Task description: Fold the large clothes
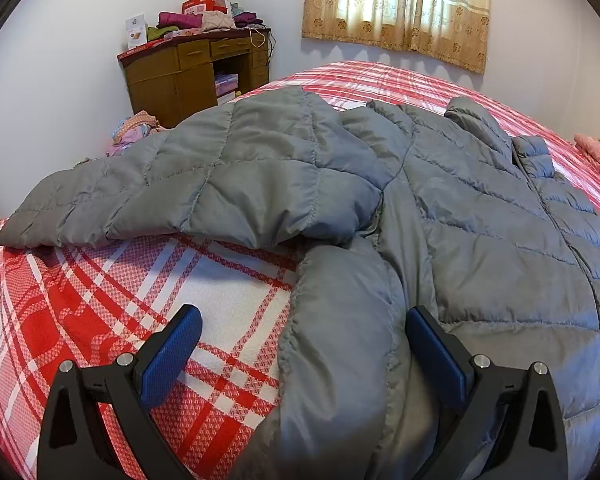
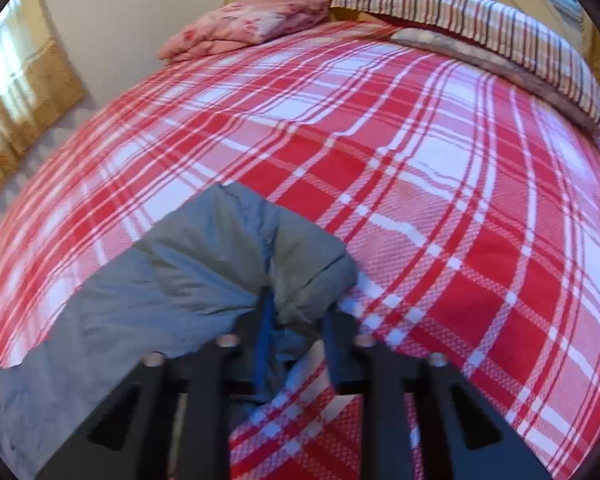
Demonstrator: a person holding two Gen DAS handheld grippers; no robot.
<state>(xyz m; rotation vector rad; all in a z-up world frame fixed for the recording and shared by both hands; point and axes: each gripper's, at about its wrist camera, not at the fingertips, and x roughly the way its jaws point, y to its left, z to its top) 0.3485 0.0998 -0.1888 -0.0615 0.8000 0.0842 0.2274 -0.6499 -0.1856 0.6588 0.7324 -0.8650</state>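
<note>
Right gripper [image 2: 296, 316] pinched on grey jacket [image 2: 204, 264] sleeve; left gripper [image 1: 304, 344] wide, astride hem; edges blurred.

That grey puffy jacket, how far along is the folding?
Barely started. Done: the jacket lies spread on the plaid bedspread, one sleeve out sideways. In hand: the right tool pinches a jacket edge; the left tool is open over the hem. Left: every fold.
</note>
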